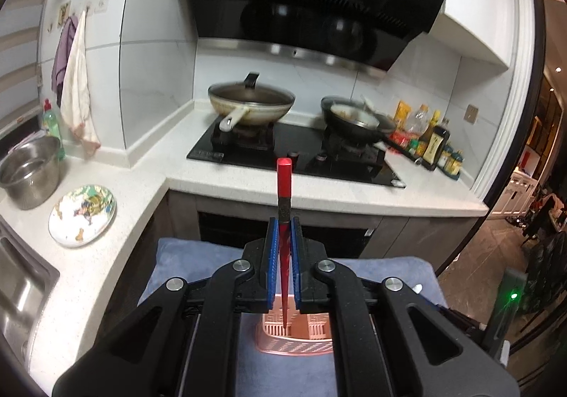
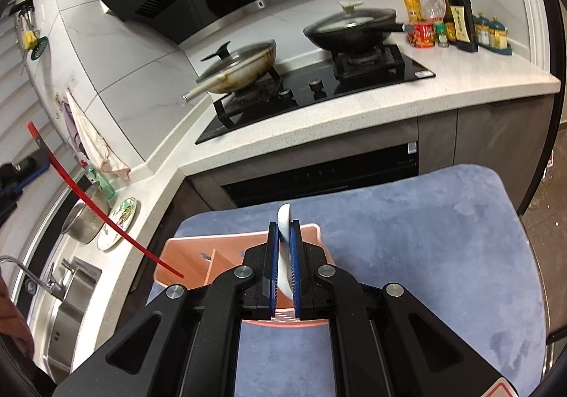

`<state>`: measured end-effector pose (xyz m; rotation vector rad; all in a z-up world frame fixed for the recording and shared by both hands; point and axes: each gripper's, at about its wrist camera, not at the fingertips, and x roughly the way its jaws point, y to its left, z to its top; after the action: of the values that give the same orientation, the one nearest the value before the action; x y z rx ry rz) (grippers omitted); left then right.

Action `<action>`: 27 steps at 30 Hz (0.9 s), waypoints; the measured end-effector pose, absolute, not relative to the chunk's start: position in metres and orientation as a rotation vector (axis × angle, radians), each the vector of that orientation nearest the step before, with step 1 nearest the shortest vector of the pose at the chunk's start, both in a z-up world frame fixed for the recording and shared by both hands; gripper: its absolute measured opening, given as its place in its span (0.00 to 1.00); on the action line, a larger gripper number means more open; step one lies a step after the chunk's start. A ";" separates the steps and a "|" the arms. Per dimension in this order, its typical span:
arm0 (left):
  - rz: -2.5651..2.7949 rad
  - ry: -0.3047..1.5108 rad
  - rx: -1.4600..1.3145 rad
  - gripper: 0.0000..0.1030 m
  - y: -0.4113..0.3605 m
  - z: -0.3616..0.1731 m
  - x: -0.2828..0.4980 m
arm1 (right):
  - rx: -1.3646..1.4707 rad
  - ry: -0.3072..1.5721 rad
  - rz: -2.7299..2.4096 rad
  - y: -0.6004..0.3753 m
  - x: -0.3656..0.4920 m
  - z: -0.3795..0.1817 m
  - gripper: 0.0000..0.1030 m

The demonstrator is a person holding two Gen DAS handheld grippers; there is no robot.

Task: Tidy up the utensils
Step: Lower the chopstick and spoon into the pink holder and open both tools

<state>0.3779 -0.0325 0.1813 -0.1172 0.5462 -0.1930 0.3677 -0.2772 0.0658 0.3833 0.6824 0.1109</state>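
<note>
My left gripper is shut on a red chopstick. The chopstick stands upright, its thin tip down inside a pink utensil holder on a blue cushion. In the right wrist view the same chopstick slants down into the holder's left compartment. My right gripper is shut on a white spoon, held on edge over the holder's right side. The left gripper's body shows at the left edge.
The cushion lies in front of an L-shaped white counter. A stove holds two lidded pans. A patterned plate, a steel bowl and a sink are at left. Condiment bottles stand at right.
</note>
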 end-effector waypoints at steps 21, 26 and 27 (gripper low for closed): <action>-0.113 0.635 -0.130 0.33 -0.014 0.129 0.385 | 0.376 0.715 0.065 -0.279 0.368 0.038 0.12; -0.104 0.629 -0.109 0.33 -0.007 0.130 0.366 | 0.352 0.698 0.072 -0.276 0.345 0.048 0.12; -0.101 0.630 -0.106 0.33 -0.006 0.130 0.362 | 0.350 0.696 0.075 -0.275 0.340 0.050 0.12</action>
<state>0.3625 -0.0056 0.1302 -0.1061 0.6297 -0.1012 0.3398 -0.2754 0.0497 0.3504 0.6956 0.0753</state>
